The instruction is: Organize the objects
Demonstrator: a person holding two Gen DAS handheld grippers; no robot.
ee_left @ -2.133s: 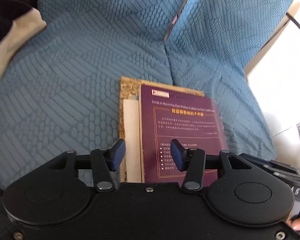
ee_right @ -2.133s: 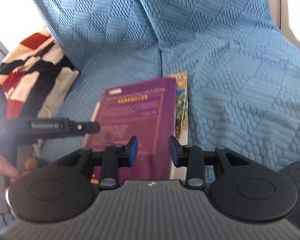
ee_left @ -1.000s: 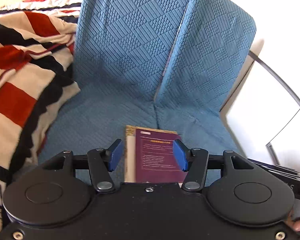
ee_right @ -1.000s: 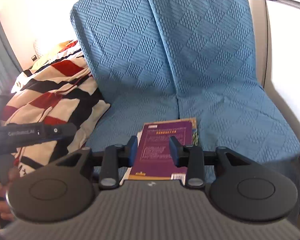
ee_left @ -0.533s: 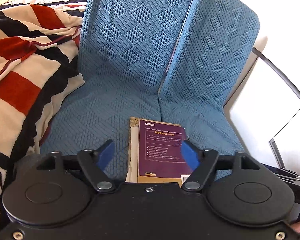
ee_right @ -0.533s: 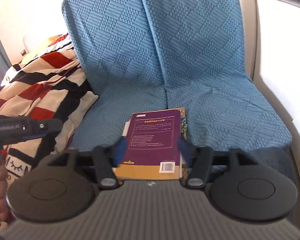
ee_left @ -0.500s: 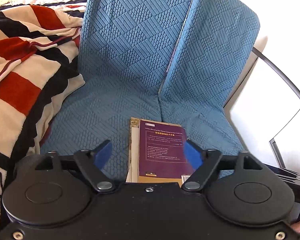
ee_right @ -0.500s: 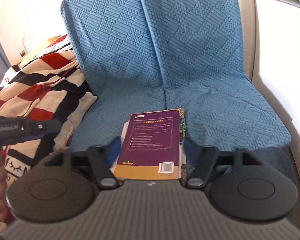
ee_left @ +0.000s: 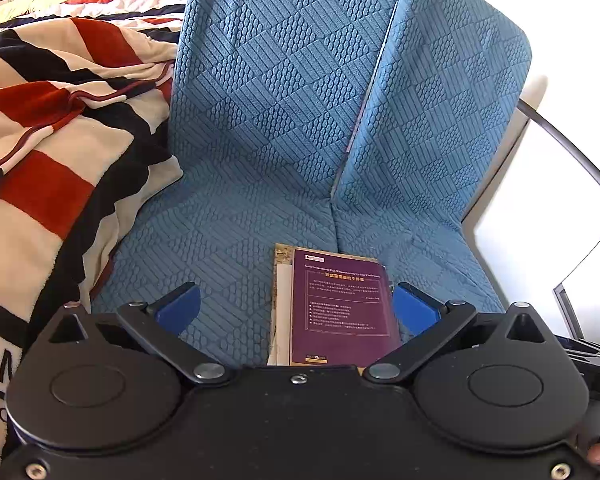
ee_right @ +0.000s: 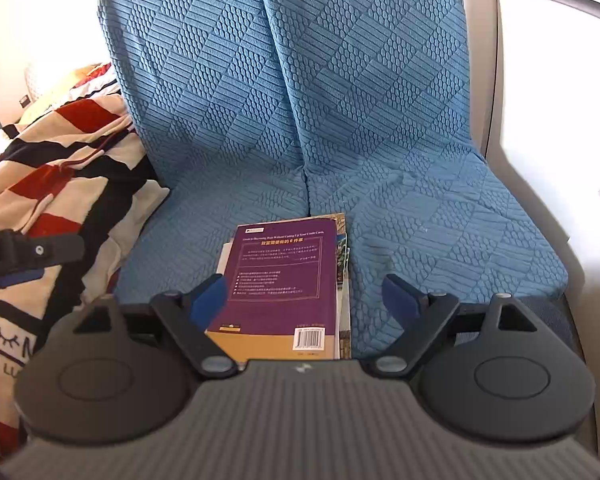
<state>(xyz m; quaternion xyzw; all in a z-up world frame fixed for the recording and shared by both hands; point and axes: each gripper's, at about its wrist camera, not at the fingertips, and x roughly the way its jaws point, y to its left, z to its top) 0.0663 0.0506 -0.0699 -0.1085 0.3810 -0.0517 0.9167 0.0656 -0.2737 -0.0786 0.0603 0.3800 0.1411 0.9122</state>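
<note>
A purple book (ee_left: 340, 308) lies on top of a small stack of books on the seat of a blue covered sofa (ee_left: 228, 248). It also shows in the right wrist view (ee_right: 280, 276), with a barcode at its near edge. My left gripper (ee_left: 296, 308) is open and empty, held back above the stack's near end. My right gripper (ee_right: 304, 296) is open and empty, also above the near end of the stack. Neither gripper touches the books.
A striped red, black and cream blanket (ee_left: 52, 152) lies heaped at the left of the sofa, also in the right wrist view (ee_right: 60, 168). The sofa's pale armrest (ee_right: 540, 152) rises at the right. The left gripper's body (ee_right: 24, 252) shows at the left edge.
Both grippers pulled back and up from the stack and opened their jaws wide. The books stay put on the seat.
</note>
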